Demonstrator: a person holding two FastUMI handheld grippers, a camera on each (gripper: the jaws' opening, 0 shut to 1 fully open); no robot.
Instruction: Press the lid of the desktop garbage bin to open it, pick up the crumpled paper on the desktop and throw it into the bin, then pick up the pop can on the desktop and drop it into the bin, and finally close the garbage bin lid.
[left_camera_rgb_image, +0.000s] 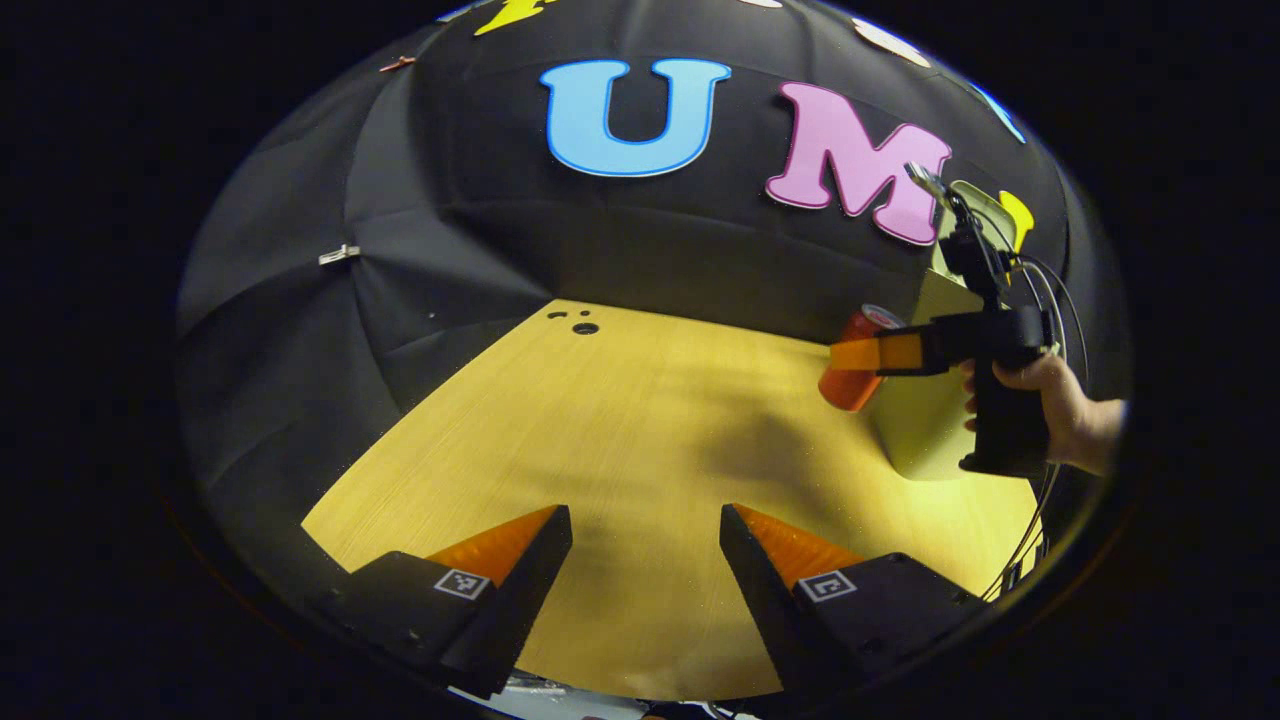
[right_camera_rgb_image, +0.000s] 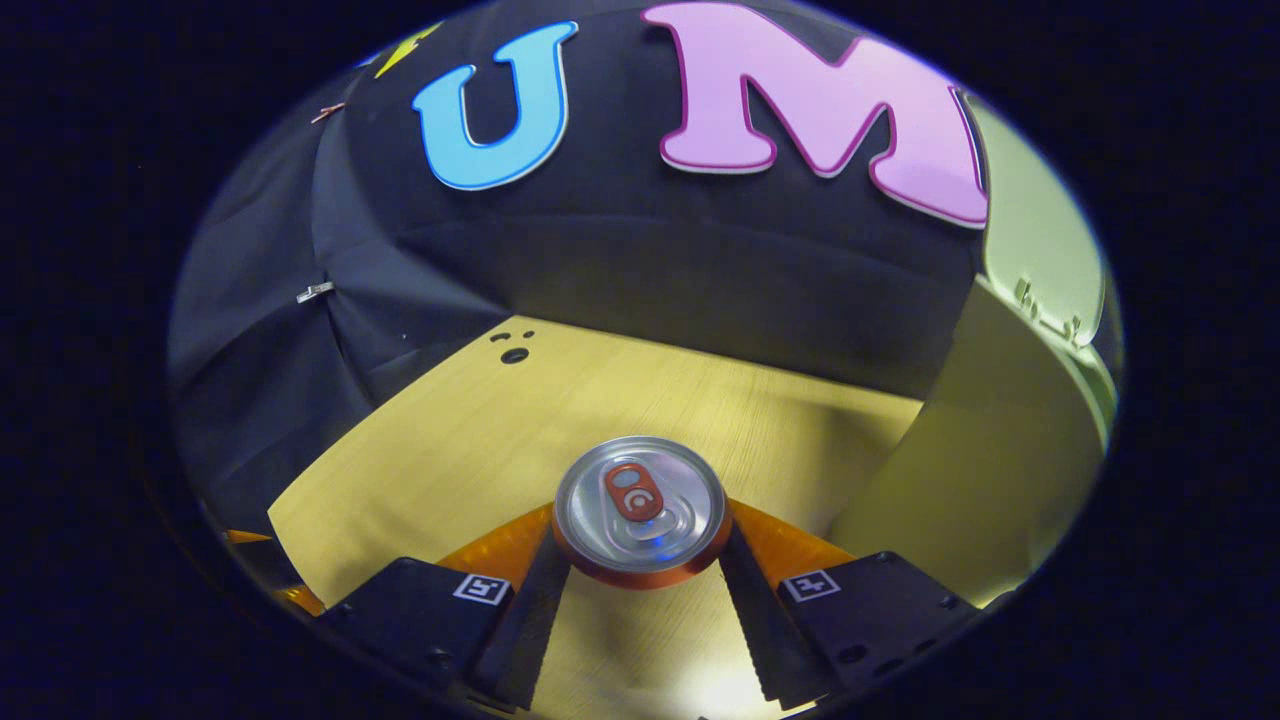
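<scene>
The right claw (right_camera_rgb_image: 640, 570) is gripping the pop can (right_camera_rgb_image: 640, 510) between both fingers, holding it lifted above the wooden desk (right_camera_rgb_image: 450, 450) just beside the pale green garbage bin (right_camera_rgb_image: 990, 470), whose lid (right_camera_rgb_image: 1040, 250) is standing open. The left claw (left_camera_rgb_image: 645, 545) is hovering wide open over the desk, holding nothing.

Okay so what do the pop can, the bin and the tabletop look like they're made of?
Pop can: metal, probably aluminium, judging by its shiny silver top with a pull tab and its glossy red-orange side. Bin: likely plastic, with smooth, matte, pale yellow-green walls. Tabletop: wood or wood-look laminate, showing fine straight grain lines and a low sheen.
</scene>
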